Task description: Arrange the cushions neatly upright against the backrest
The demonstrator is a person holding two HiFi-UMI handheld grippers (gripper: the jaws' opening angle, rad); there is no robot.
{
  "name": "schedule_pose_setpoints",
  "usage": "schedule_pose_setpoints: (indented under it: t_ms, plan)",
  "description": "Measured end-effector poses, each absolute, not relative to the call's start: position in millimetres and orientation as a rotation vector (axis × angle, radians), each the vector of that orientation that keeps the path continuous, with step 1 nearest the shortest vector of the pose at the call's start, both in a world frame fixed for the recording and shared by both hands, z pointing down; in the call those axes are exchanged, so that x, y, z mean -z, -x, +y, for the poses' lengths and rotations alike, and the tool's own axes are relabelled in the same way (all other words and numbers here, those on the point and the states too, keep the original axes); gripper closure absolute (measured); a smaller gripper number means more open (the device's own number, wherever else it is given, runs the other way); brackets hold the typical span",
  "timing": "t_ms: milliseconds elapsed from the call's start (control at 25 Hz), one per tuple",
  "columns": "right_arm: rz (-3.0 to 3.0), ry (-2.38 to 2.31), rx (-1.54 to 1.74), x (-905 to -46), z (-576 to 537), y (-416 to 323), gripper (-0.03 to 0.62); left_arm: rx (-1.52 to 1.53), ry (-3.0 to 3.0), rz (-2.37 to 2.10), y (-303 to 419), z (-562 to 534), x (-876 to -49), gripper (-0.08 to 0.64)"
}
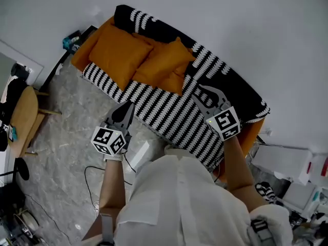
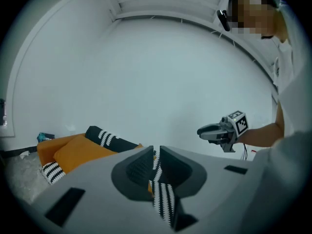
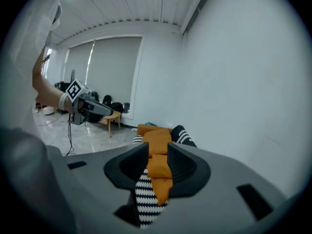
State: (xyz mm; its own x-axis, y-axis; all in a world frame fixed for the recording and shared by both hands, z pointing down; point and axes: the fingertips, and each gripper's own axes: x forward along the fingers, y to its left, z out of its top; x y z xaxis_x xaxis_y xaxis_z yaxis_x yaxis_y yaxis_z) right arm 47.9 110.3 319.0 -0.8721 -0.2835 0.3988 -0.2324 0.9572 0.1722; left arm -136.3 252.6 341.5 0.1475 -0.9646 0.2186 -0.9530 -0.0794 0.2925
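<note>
**Orange cushions bunched at one end of the sofa; both tools empty**

We record plain orange cushions, plump and square, with no pattern. The first cushion lies nearest the sofa's far arm. The second cushion overlaps its edge. Both sit slanted with corners askew, not squarely upright. A third orange shape lies just below the second, partly covered. All are grouped at the far end of the sofa, which has a black cover with white stripes.

The left tool hovers at the seat's front edge, jaws nearly together with nothing between them. The right tool hangs over the seat towards the backrest, jaws moderately apart and empty. Neither touches a cushion.
</note>
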Motion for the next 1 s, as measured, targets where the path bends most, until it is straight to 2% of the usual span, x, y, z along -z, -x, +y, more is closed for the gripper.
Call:
schedule_pose_setpoints:
  t_ms: [280,520,760,1000]
  plan:
    - [-2.468,-0.023,0.372,-374,52,-16,0.439,-0.069,-2.043,-1.811,132,172,-377,0.445]
    - [-2.296,0.166,0.510,-419,20,23,0.436,-0.279,-2.068,-1.709,135,124,-425,0.429]
    - [-2.139,0.252,0.615,-461,-22,59,0.433,-0.470,-2.034,-1.605,151,80,-493,0.360]
    - [-1.993,0.351,0.729,-517,-65,92,0.396,-0.682,-2.058,-1.508,172,28,-547,0.333]
